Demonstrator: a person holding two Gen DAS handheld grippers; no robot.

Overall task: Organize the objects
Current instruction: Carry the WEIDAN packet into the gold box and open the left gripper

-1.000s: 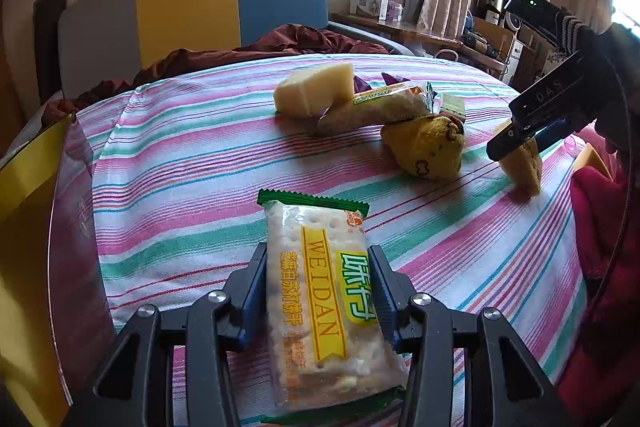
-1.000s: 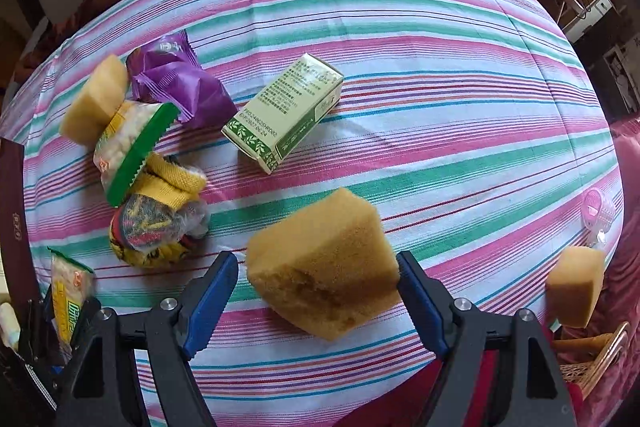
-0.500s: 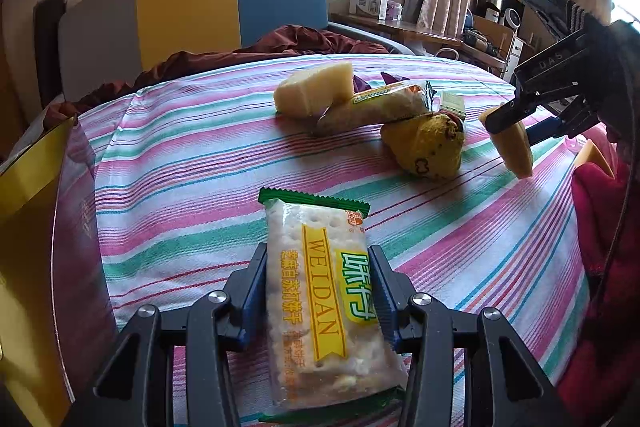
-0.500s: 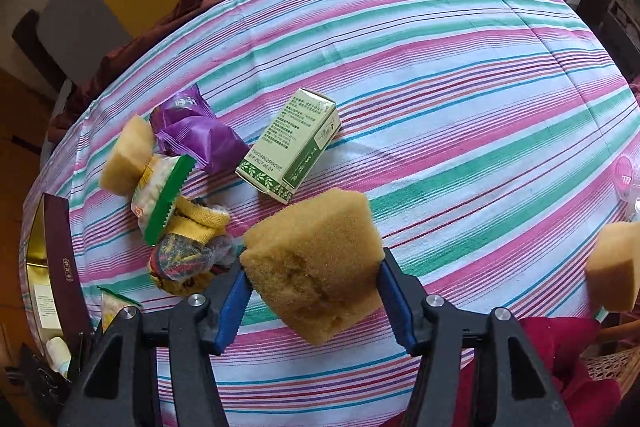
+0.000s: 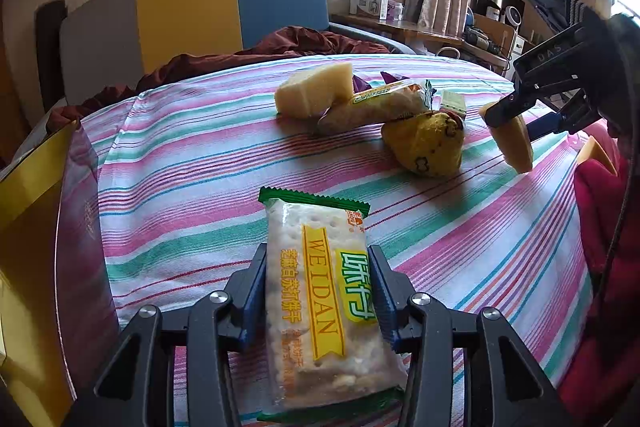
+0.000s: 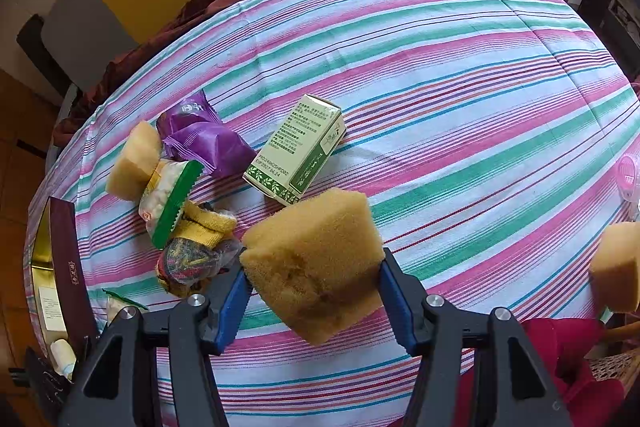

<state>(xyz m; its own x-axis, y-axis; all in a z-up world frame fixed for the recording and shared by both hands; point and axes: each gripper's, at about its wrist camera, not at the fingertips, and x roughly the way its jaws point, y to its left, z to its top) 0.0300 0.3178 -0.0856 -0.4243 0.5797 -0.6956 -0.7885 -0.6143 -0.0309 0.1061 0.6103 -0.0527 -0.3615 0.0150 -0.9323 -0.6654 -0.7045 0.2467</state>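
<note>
My left gripper [image 5: 318, 281] is shut on a cracker packet [image 5: 320, 291] with a green edge, held over the striped tablecloth [image 5: 180, 187]. My right gripper [image 6: 314, 273] is shut on a yellow sponge [image 6: 316, 263] and holds it above the cloth; in the left wrist view that sponge [image 5: 514, 143] hangs at the right. On the cloth lie a second sponge [image 6: 134, 163], another cracker packet [image 6: 168, 199], a purple wrapper [image 6: 204, 139], a green and white box [image 6: 298, 151] and a yellow knitted bundle [image 6: 196, 247].
A third sponge [image 6: 616, 267] sits at the table's right edge by a pink plastic piece [image 6: 630, 175]. A dark box with a gold lining [image 6: 60, 267] stands at the left edge. A yellow and blue chair [image 5: 228, 7] with a maroon cloth [image 5: 280, 47] is behind the table.
My right gripper closed on the yellow sponge and lifted it off the cloth, tilting as it rose. The left gripper and its cracker packet stayed still.
</note>
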